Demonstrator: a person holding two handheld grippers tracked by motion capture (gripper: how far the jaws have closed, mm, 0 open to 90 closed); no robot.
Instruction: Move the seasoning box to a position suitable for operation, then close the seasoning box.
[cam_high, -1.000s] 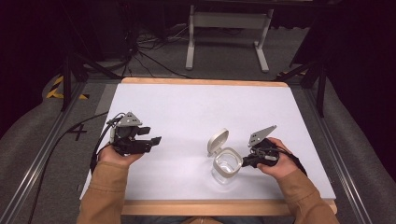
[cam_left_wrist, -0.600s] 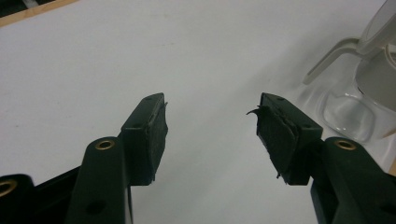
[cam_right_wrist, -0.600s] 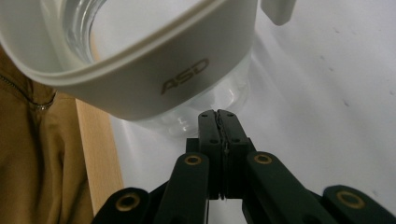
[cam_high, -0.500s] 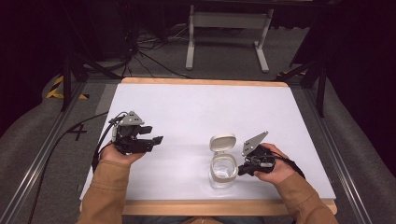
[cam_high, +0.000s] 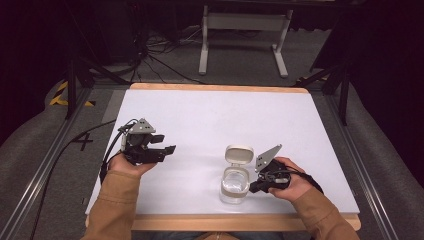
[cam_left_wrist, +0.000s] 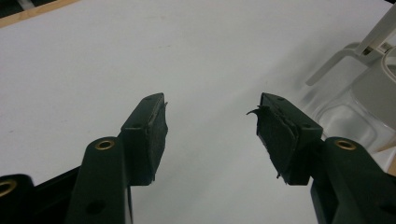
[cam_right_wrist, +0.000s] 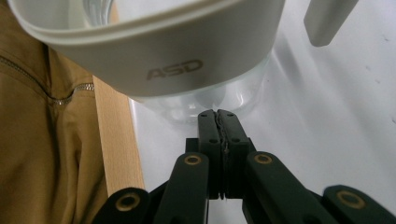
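a white counter (cam_high: 200, 125) with a wooden edge carries one thing, a clear glass jar (cam_high: 234, 185) with a pale collar and a flip lid (cam_high: 239, 154) that stands open behind it. the jar is at the near right part of the counter, close to the front edge.

the right claw (cam_high: 254, 187) is held low just beside the jar's right side. in the right gripper view its two black jaws are pressed together with nothing between them, and their tips (cam_right_wrist: 219, 114) are at the clear glass wall under the collar; if they touch the glass or stop just before it, i cannot tell. on the collar (cam_right_wrist: 154, 46) the raised letters "ASD" (cam_right_wrist: 174, 69) can be read. at the left of this view are the wooden edge of the counter (cam_right_wrist: 116, 140) and a brown sleeve with a zipper (cam_right_wrist: 42, 116).

the left claw (cam_high: 167, 149) is at the left part of the counter, well apart from the jar, and points toward the right. in the left gripper view its jaws are spread wide over the bare white surface, and nothing is between them. the pad (cam_left_wrist: 273, 135) on the right jaw looks torn at its edge. the jar (cam_left_wrist: 359, 102) is at the right border of that view, farther off.

on the floor left of the counter, a mark like the digit "4" (cam_high: 83, 142) is seen.
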